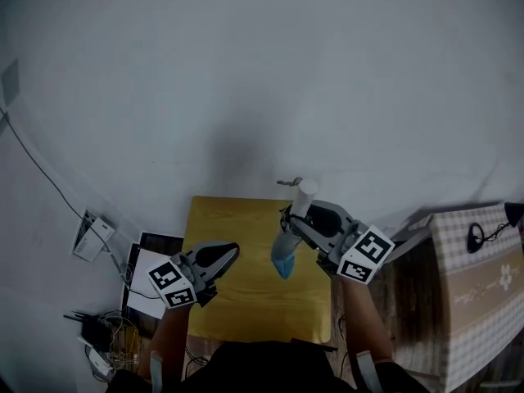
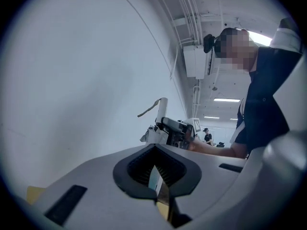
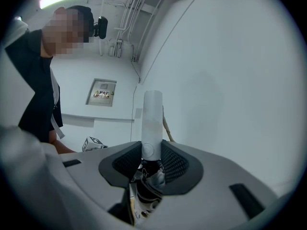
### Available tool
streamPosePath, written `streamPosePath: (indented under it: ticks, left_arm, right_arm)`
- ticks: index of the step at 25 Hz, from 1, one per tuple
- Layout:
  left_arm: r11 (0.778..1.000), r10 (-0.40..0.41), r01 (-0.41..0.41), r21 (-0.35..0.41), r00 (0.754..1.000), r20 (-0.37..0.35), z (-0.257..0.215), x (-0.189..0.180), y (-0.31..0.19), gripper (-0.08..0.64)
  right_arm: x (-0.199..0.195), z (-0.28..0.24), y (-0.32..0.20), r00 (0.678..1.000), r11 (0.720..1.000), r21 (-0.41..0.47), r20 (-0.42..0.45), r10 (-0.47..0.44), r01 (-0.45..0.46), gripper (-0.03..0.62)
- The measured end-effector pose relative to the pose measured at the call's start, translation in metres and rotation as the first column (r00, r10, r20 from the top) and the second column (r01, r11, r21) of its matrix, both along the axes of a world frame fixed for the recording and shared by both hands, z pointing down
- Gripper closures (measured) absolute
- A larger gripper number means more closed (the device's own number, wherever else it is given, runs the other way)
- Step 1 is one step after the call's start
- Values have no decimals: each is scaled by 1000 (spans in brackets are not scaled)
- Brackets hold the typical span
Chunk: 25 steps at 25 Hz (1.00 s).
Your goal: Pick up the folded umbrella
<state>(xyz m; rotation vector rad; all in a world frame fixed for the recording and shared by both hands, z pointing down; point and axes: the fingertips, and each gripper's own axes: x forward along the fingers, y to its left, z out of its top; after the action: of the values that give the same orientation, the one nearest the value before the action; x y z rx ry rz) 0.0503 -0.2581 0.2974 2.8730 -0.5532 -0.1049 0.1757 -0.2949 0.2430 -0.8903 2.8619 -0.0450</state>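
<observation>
- Left of the yellow table (image 1: 246,305), down on the floor, lie some wires (image 1: 106,338) and a small white box (image 1: 92,234); they have no part in the job
- The left gripper (image 1: 232,251) hangs over the left side of the table. Its two jaws are pressed together with nothing between them, so it is not holding anything
- The table top looks bare; nothing lies on it
- The folded umbrella (image 1: 284,260) is over the right part of the table and looks lifted off it. It stands nearly upright, with the white handle (image 1: 305,191) on top and the blue and grey cloth bunched below
- The right gripper (image 1: 288,219) comes in from the right side of the table and is clamped on the umbrella just under the handle. Its own view shows the handle sticking up from between the two pads
- Right of the table stands a thing covered in checked cloth (image 1: 479,273), well apart from the umbrella
- So the main part of the job looks done: the umbrella is grabbed and up in the air. What seems left is only to keep a firm hold, since one gripper alone carries it and the cloth end hangs loose
</observation>
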Motion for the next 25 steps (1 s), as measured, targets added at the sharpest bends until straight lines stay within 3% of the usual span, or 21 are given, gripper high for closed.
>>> streamPosePath:
  ticks: [6, 19, 25]
  left_arm:
    - [996, 61, -58, 68, 998, -36, -21, -31, 35, 551]
    - [992, 122, -117, 56, 987, -104, 6, -115, 173, 551]
    - [994, 104, -100, 49, 989, -108, 0, -129, 167, 551]
  right_arm:
    - [-24, -14, 49, 998, 999, -5, 29, 53, -53, 457]
    - [-97, 12, 208, 990, 991, -83, 86, 112, -105, 457]
    - [-99, 18, 205, 990, 984, -136, 71, 124, -113, 457]
